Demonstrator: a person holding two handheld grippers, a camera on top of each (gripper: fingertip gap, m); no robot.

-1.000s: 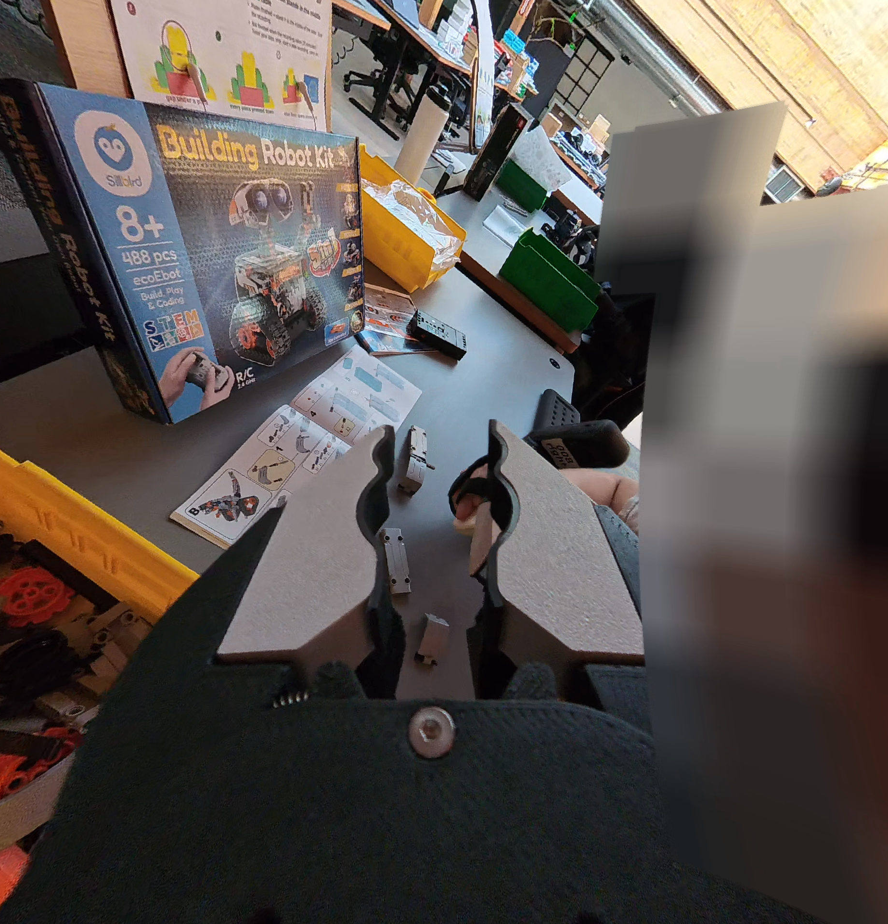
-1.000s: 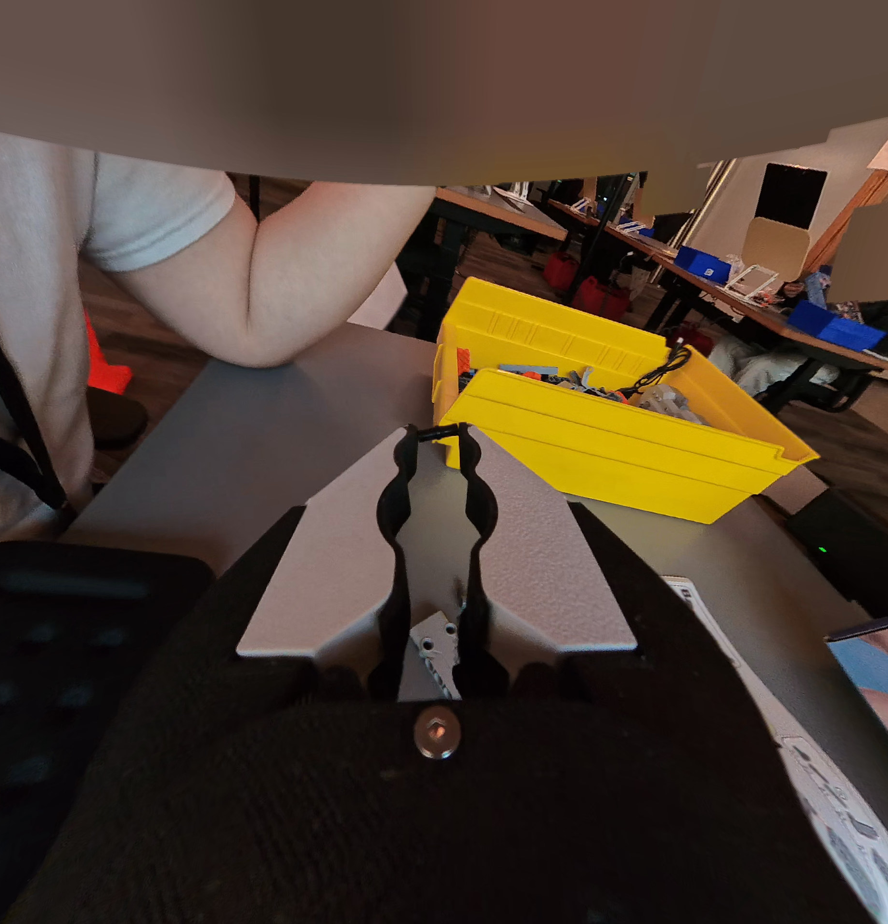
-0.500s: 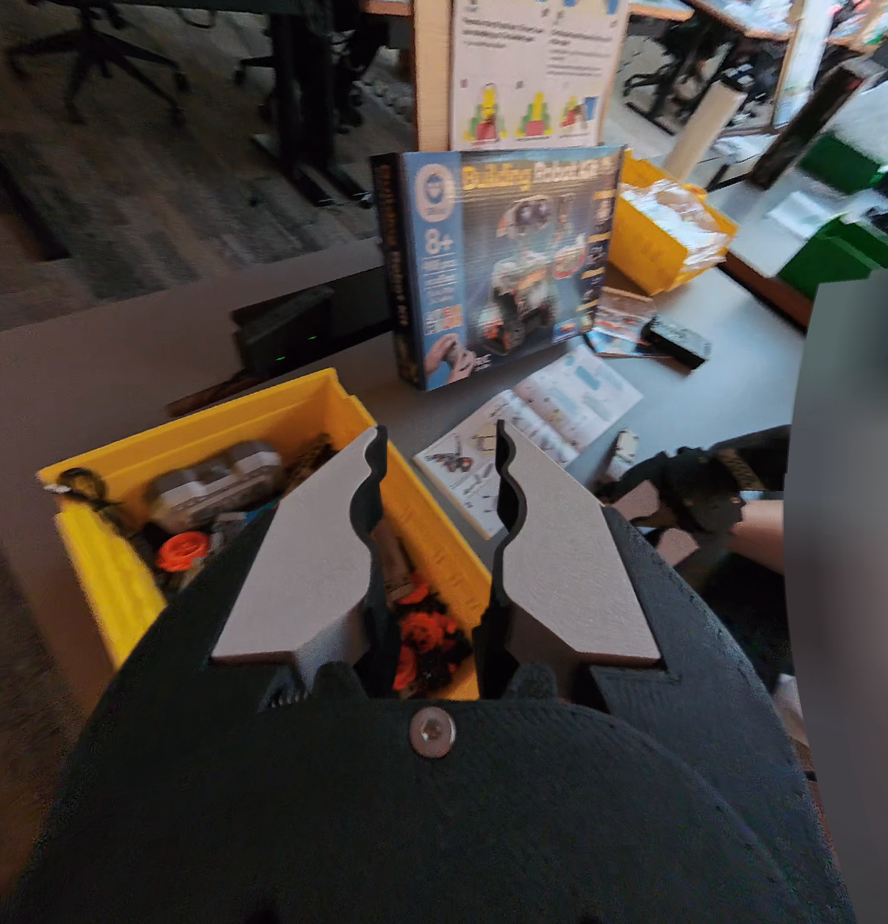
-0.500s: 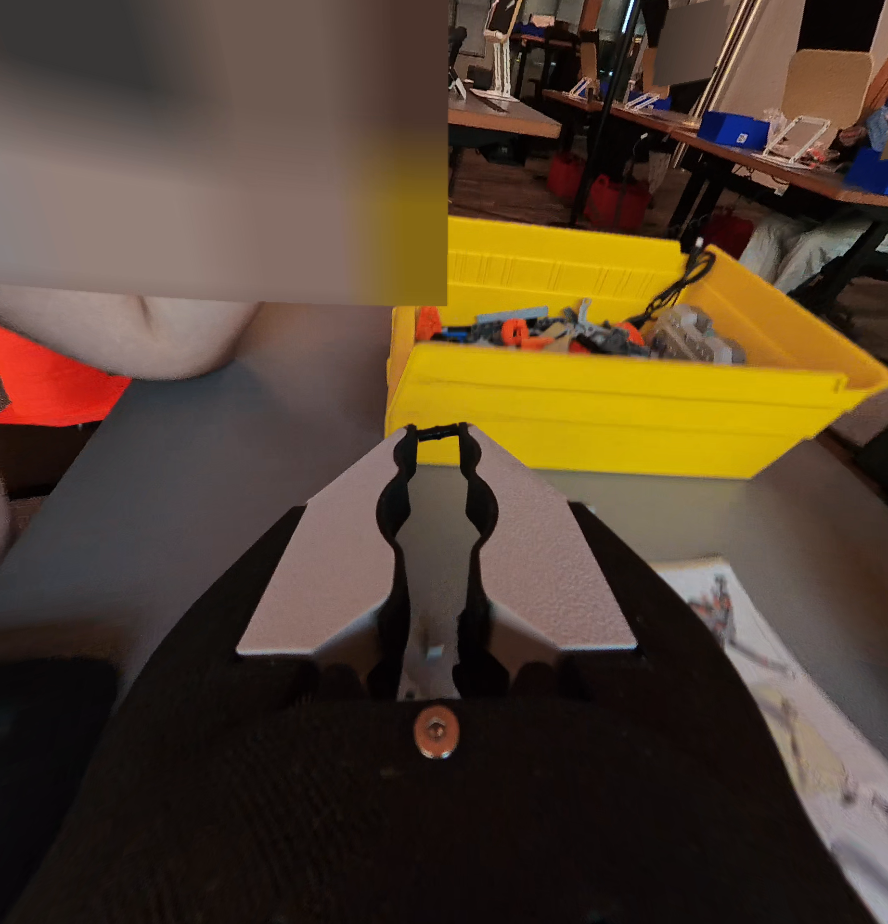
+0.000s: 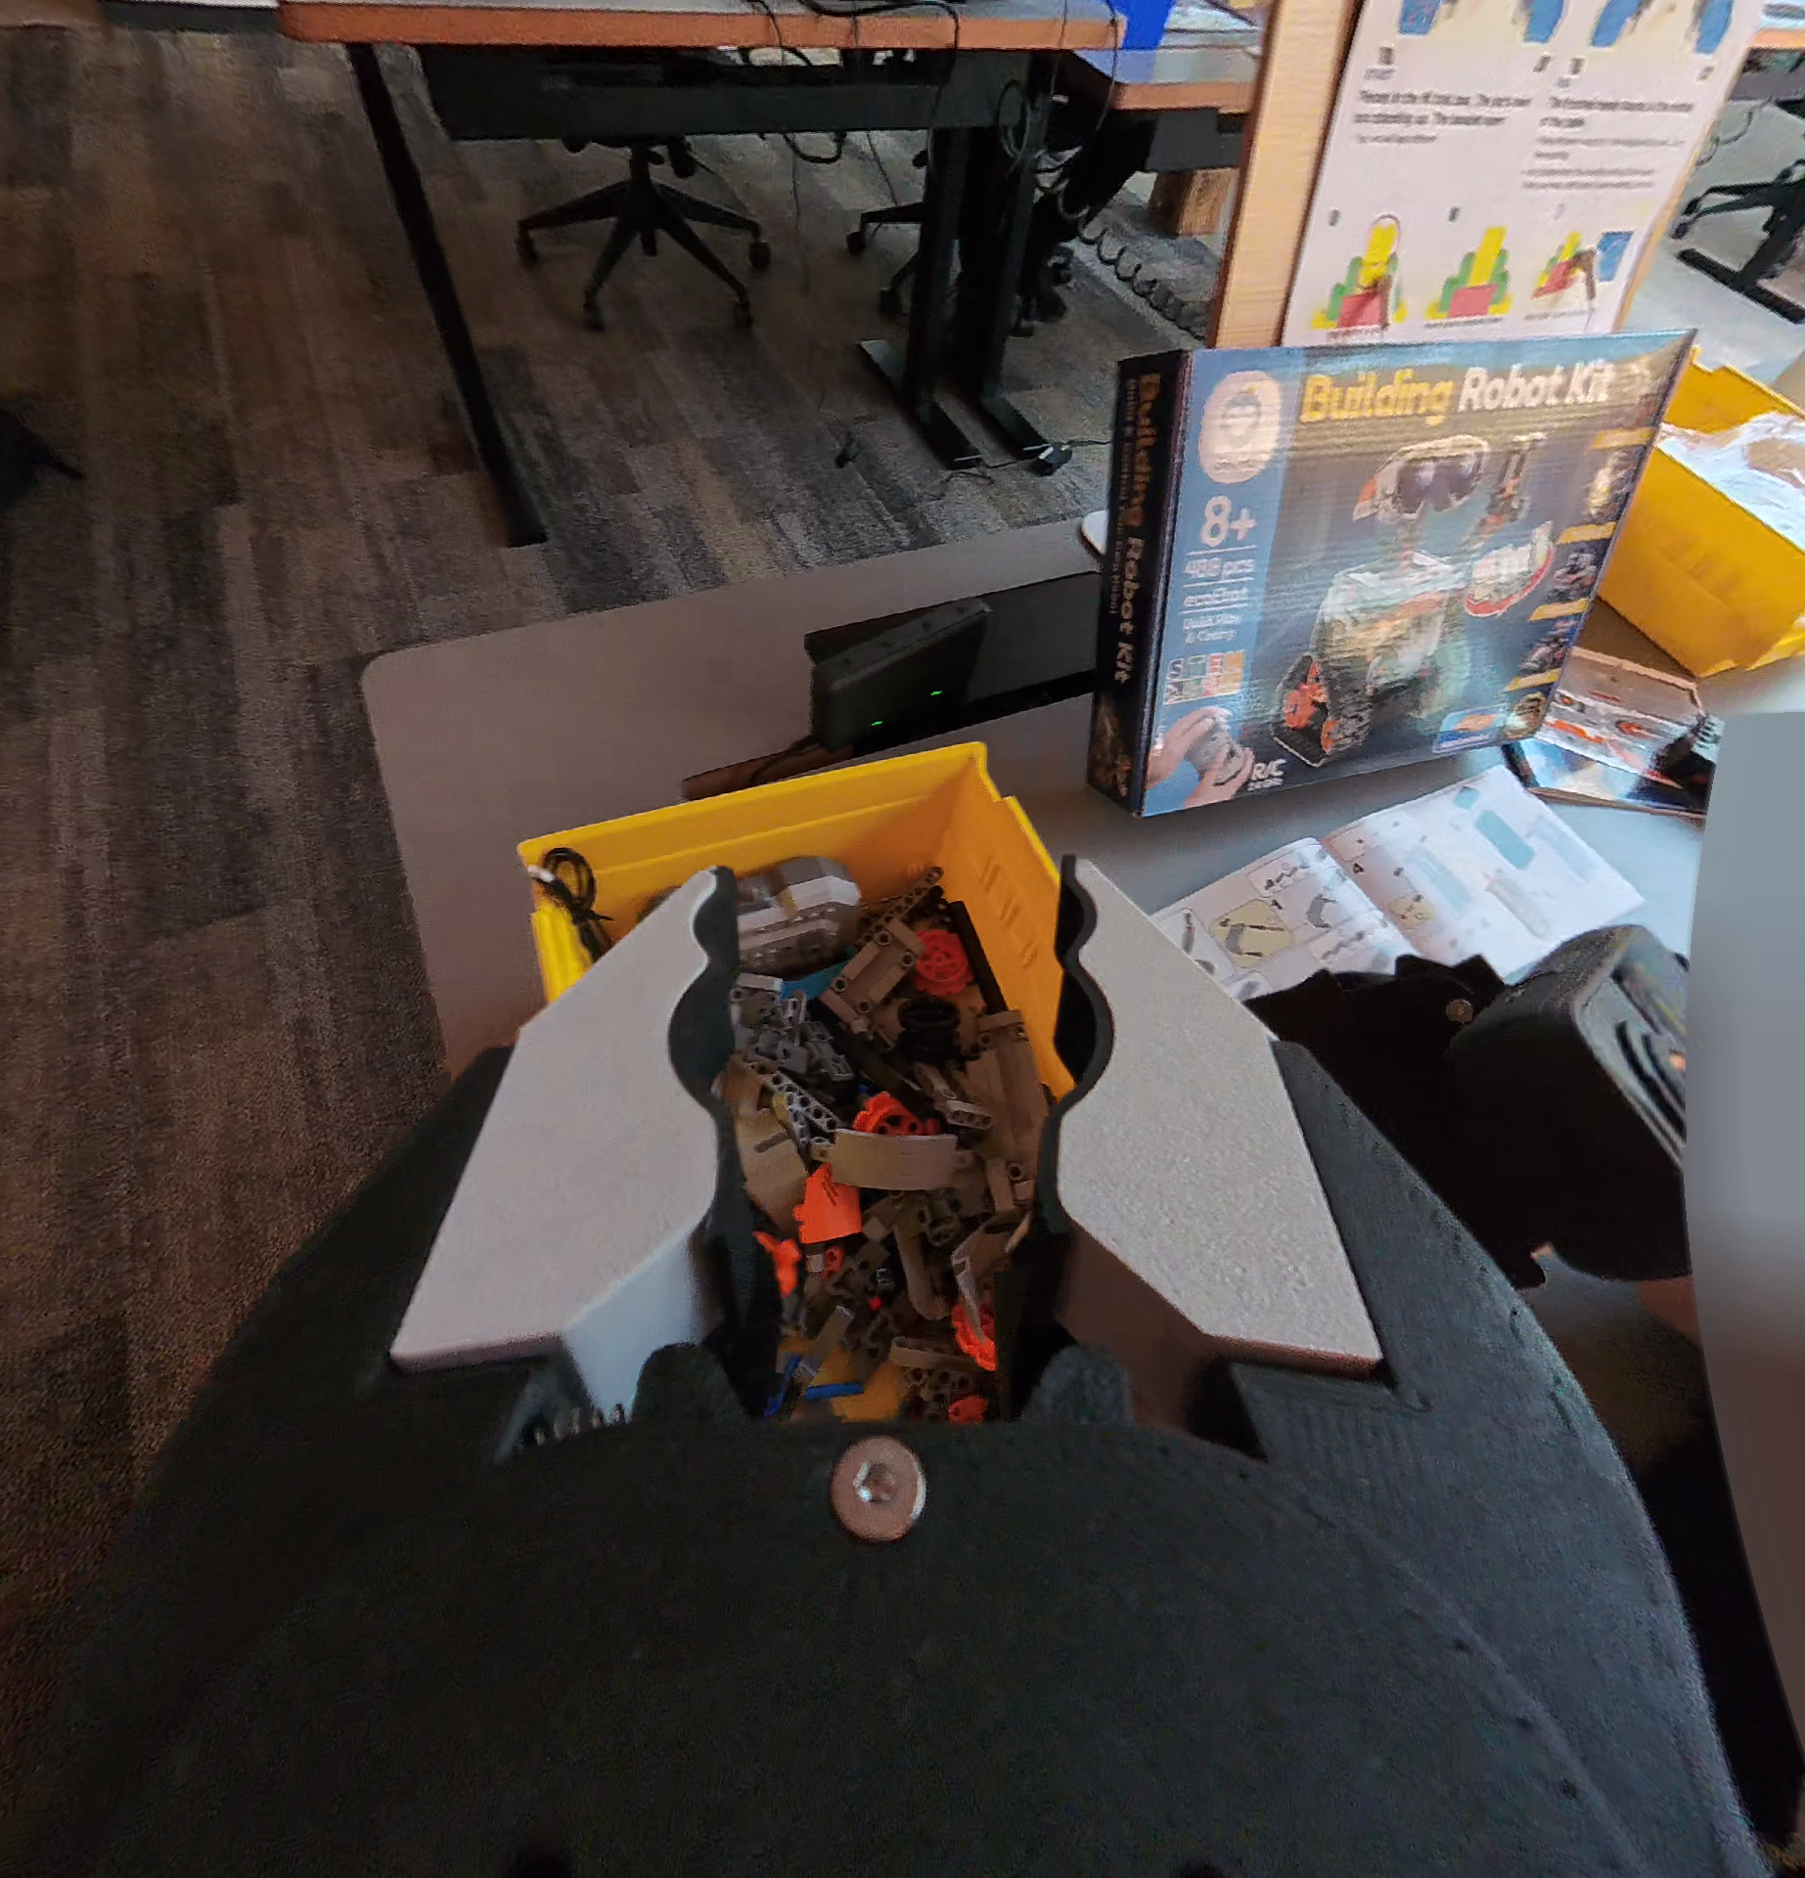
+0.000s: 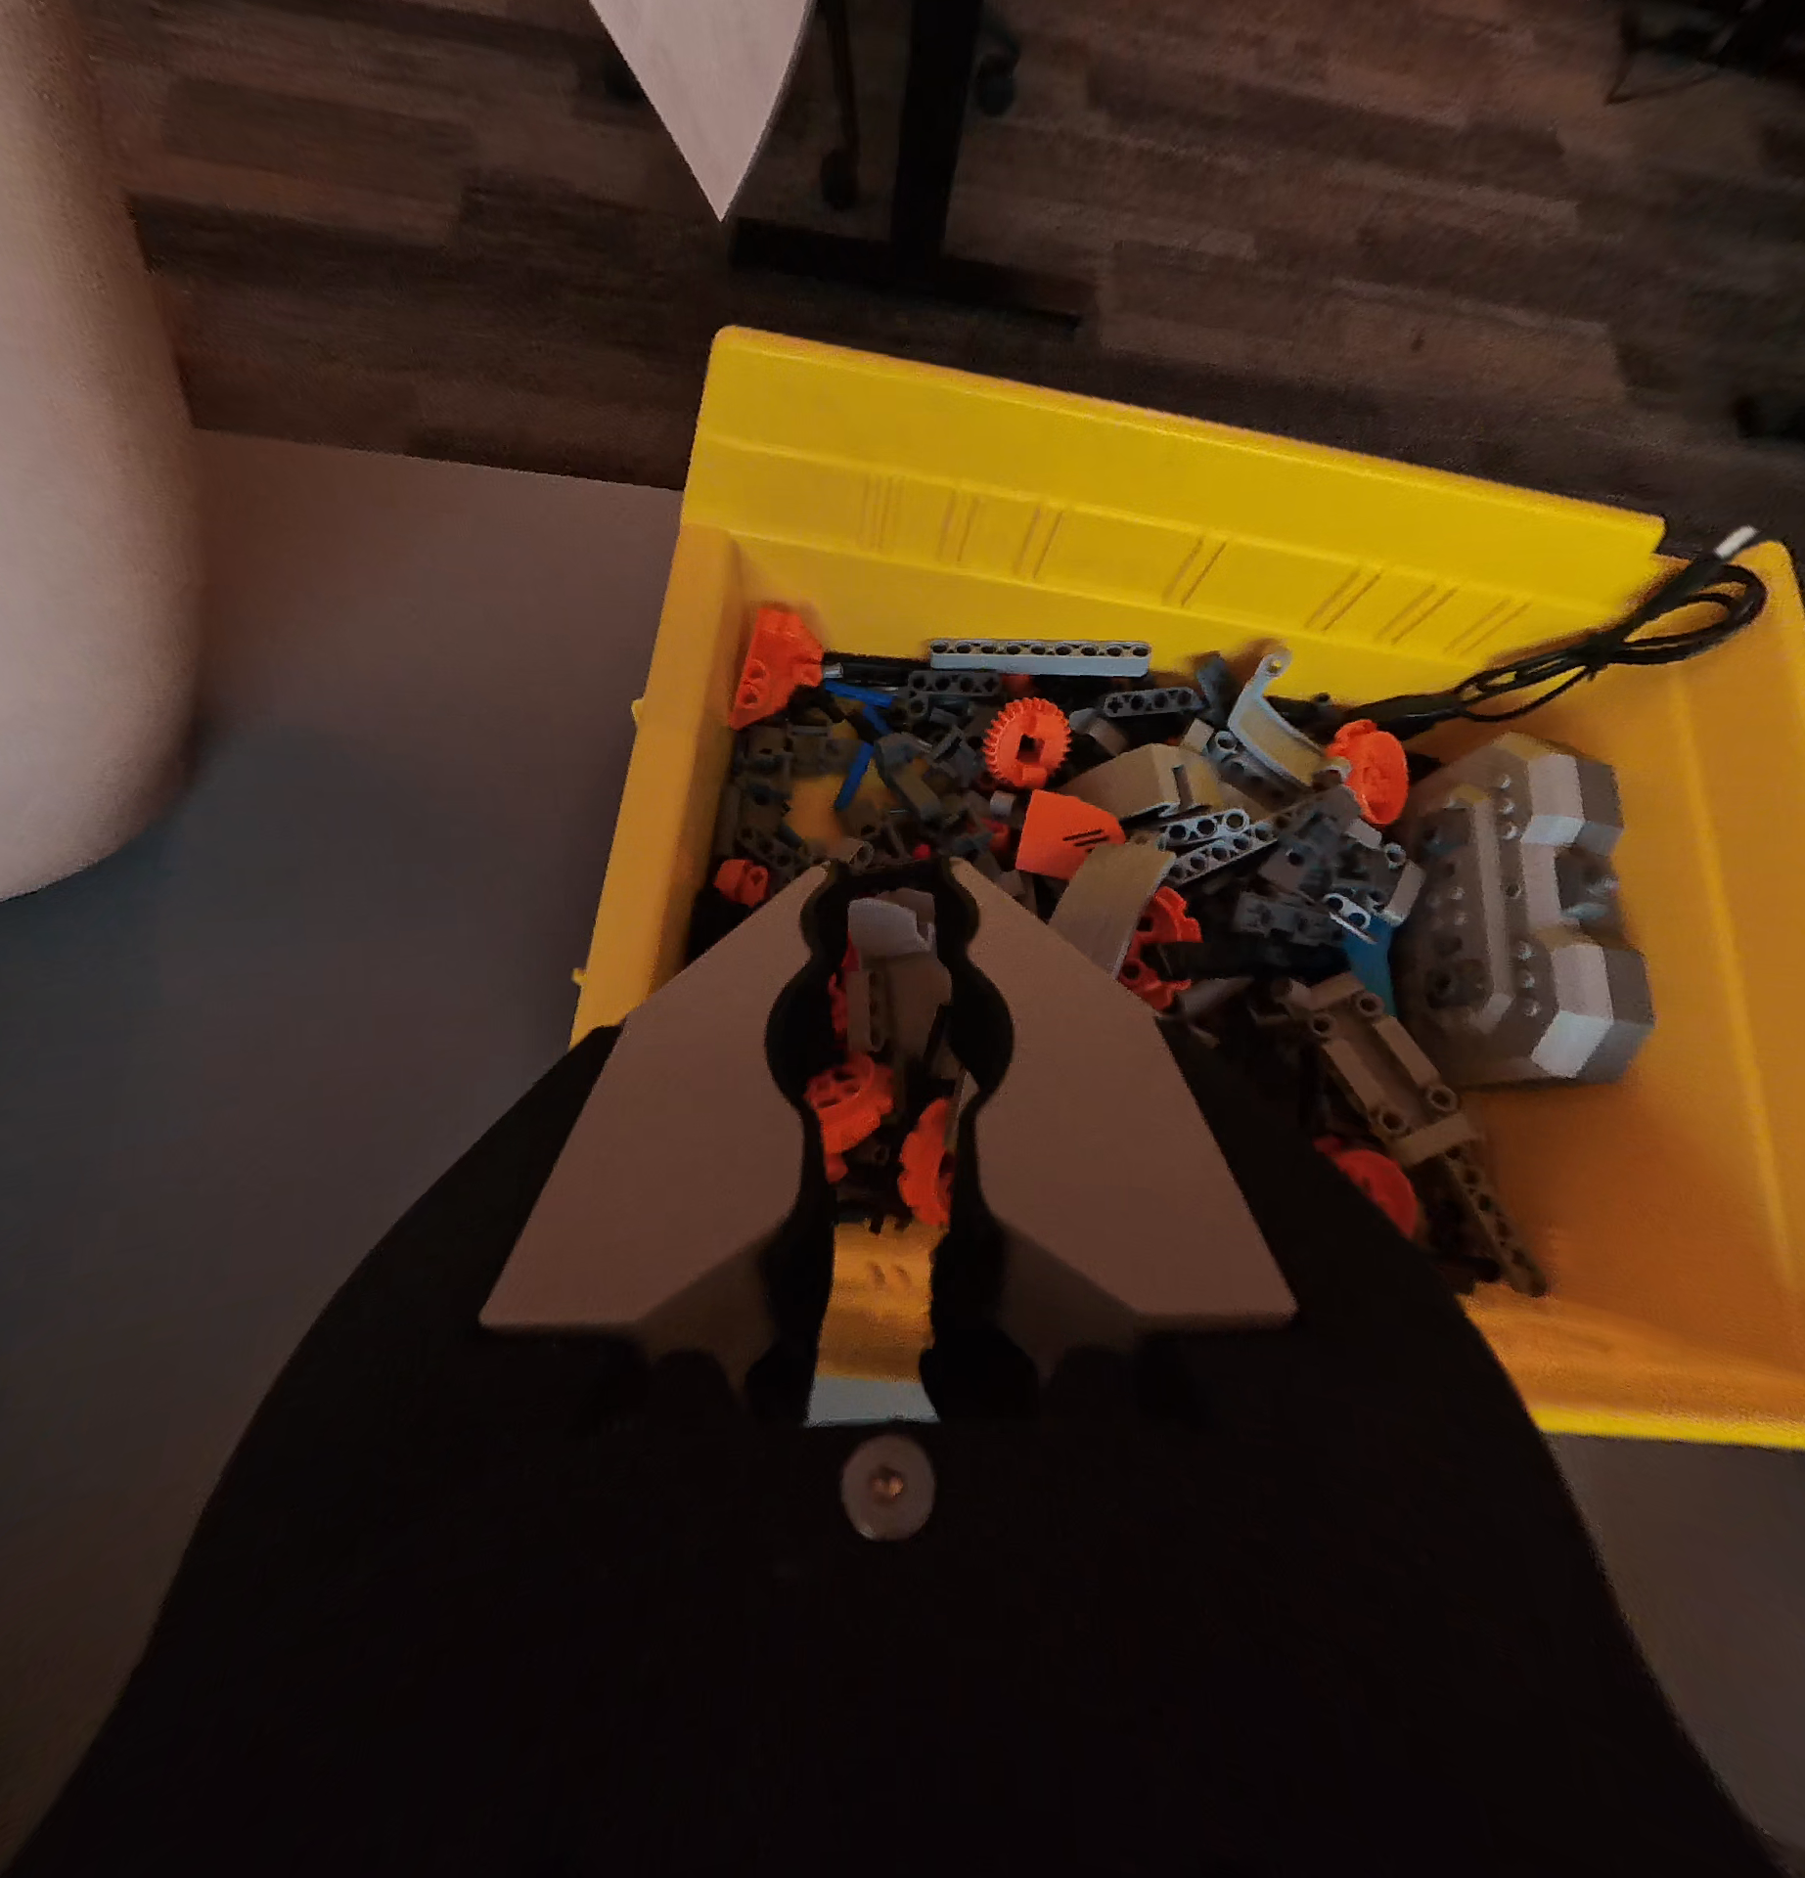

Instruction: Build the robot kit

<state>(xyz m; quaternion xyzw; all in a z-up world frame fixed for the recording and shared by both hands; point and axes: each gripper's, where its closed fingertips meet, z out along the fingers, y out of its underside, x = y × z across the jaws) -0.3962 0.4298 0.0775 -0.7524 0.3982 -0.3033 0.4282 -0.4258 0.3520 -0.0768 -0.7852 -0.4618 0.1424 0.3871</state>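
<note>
Yellow plastic makes up the open bin (image 5: 776, 813) that stands on the grey desk (image 5: 573, 711), and both tools hang over it. The bin is heaped with small building pieces (image 5: 878, 1118) in grey, black and orange: beams with holes, gears and curved panels. A bulky grey motor block (image 6: 1518, 915) lies among them at one end of the bin, and a thin black cable (image 6: 1589, 650) trails over the bin's rim by that block.

The left tongs (image 5: 893, 874) are spread wide above the bin with nothing between them, and the heap shows through the gap. The right tongs (image 6: 890, 872) hang over the opposite end of the bin from the motor block. Their tips are drawn close together, and a small dark shape seems to bridge them. I cannot tell whether it is gripped or only lies behind.

Beyond the bin, a blue and black kit box (image 5: 1386, 569) stands upright on the desk. An open instruction booklet (image 5: 1406, 894) lies flat between the bin and that box. A black device (image 5: 908, 661) showing small green lights sits just behind the bin. A second yellow bin (image 5: 1731, 549) stands past the box, well apart from the first.
</note>
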